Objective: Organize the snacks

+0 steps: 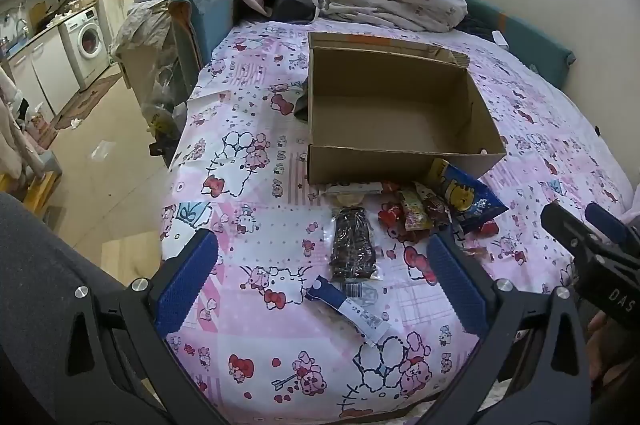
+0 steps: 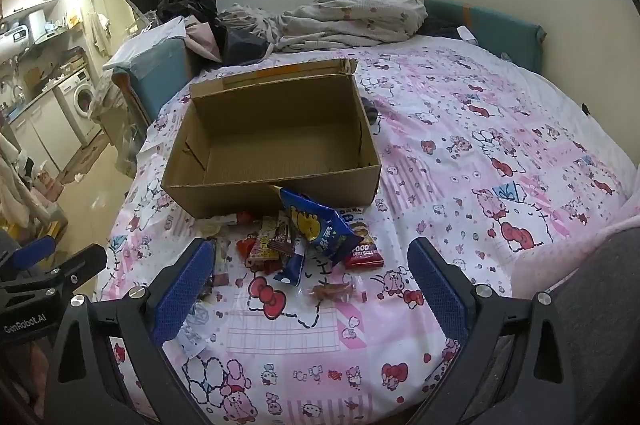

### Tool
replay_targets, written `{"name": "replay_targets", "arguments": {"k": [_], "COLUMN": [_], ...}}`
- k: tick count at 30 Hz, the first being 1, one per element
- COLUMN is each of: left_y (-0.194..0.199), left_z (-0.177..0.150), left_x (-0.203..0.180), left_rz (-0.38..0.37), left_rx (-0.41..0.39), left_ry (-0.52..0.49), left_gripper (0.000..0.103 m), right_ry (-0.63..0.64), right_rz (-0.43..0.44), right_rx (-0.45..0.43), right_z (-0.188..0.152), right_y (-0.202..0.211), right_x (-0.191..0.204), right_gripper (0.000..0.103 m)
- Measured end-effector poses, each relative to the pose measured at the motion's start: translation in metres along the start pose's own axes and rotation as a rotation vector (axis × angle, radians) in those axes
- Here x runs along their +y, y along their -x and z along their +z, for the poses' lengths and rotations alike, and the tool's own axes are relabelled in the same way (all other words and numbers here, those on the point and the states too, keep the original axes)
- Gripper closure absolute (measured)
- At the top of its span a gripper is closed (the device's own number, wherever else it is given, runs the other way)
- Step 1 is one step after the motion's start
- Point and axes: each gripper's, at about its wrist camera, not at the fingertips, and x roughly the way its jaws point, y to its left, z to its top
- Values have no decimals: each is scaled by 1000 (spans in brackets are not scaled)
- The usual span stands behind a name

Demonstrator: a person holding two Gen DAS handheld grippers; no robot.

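Only in left view: dark pack (image 1: 353, 245) at centre. Left gripper (image 1: 322, 275) and right gripper (image 2: 310, 289) angled down, spread wide, holding nothing.

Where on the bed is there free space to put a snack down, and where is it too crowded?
The box is empty inside. The sheet right of the box is bare, and so is the strip between the snacks and the right gripper. It is crowded along the box's near wall, where the snacks are piled.

Snack packets (image 2: 304, 241) before cardboard box (image 2: 272, 193)
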Motion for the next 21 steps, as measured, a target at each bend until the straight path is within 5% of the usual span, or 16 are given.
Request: {"name": "replay_targets", "arguments": {"k": [21], "left_y": [0], "left_z": [-1], "left_x": [2], "left_rz": [12], "left_rx": [1], "left_ry": [0], "left_gripper": [0], "right_ry": [-8], "right_rz": [8], "right_rx": [1], "right_z": [0], "right_y": [0], "right_x": [-1], "right_gripper": [3]}}
